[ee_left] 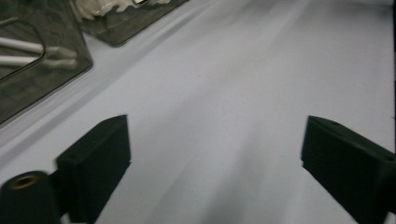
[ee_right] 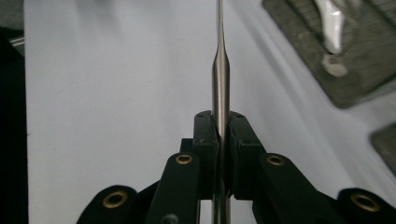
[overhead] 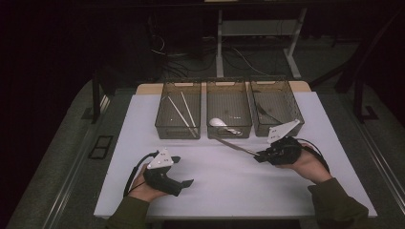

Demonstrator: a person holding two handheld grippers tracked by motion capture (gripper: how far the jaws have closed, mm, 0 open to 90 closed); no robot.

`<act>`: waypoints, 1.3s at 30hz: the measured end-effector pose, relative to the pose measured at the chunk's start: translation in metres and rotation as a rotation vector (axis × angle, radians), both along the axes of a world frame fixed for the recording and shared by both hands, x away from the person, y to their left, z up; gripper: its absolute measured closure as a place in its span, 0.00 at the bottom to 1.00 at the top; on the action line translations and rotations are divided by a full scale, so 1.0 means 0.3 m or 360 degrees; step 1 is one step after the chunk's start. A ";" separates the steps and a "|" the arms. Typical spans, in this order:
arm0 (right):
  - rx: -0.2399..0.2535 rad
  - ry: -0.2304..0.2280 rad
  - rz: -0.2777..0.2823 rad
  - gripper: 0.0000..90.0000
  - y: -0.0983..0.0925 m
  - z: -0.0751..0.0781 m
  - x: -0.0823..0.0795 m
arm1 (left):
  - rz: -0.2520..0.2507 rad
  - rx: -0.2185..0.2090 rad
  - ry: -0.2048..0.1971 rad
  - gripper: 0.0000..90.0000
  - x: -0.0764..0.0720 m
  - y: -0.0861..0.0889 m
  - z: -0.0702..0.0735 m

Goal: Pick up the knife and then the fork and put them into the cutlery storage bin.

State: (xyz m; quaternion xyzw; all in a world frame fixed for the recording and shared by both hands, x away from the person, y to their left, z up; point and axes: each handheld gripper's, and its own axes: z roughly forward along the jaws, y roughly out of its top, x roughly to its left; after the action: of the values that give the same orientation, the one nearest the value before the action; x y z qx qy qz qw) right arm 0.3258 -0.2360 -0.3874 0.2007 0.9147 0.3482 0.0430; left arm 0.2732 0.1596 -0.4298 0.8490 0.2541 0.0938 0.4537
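Observation:
My right gripper [overhead: 259, 155] is at the right of the white table, shut on the handle of a slim metal utensil [overhead: 234, 145]. The utensil points left and away, and its far end lies just in front of the middle bin [overhead: 228, 82]. In the right gripper view the jaws [ee_right: 220, 126] pinch the utensil [ee_right: 220, 70] edge-on. Which kind of utensil it is I cannot tell. My left gripper [overhead: 184, 171] is near the front left of the table, open. In its own view my left gripper [ee_left: 215, 158] has bare table between its jaws.
Three clear bins stand in a row at the back. The left bin [overhead: 165, 131] holds white sticks [overhead: 184, 114], the middle one a white spoon [overhead: 218, 122], and the right bin [overhead: 268, 81] a dark utensil [overhead: 267, 114]. The white tabletop [overhead: 224, 195] ends close to both hands.

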 end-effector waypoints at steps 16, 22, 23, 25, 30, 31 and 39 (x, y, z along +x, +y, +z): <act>0.0120 -0.0056 -0.0288 0.93 -0.134 0.093 0.063 | 0.0058 -0.0004 -0.0012 0.00 0.001 -0.014 0.000; 0.0170 -0.0048 -0.0400 0.93 -0.179 0.109 0.092 | 0.0051 -0.0011 -0.0017 0.00 -0.003 -0.020 0.001; 0.0169 -0.0051 -0.0418 0.93 -0.184 0.110 0.097 | 0.0050 -0.0011 -0.0018 0.00 -0.003 -0.020 0.001; 0.0176 -0.0043 -0.0453 0.93 -0.194 0.114 0.107 | 0.0045 -0.0011 -0.0022 0.00 -0.004 -0.021 0.001; 0.0198 -0.0047 -0.0531 0.93 -0.211 0.126 0.141 | 0.0034 -0.0010 -0.0030 0.00 -0.005 -0.022 0.002; 0.0201 -0.0042 -0.0548 0.93 -0.213 0.128 0.149 | 0.0034 -0.0010 -0.0030 0.00 -0.005 -0.022 0.001; 0.0174 -0.0045 -0.0677 0.93 -0.238 0.152 0.215 | 0.0013 -0.0018 -0.0027 0.00 -0.008 -0.027 0.000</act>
State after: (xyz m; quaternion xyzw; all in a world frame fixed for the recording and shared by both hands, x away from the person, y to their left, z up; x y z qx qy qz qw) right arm 0.3903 -0.3073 -0.3417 0.3862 0.8308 0.3831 0.1172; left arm 0.2709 0.1516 -0.4299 0.8446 0.2542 0.1014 0.4601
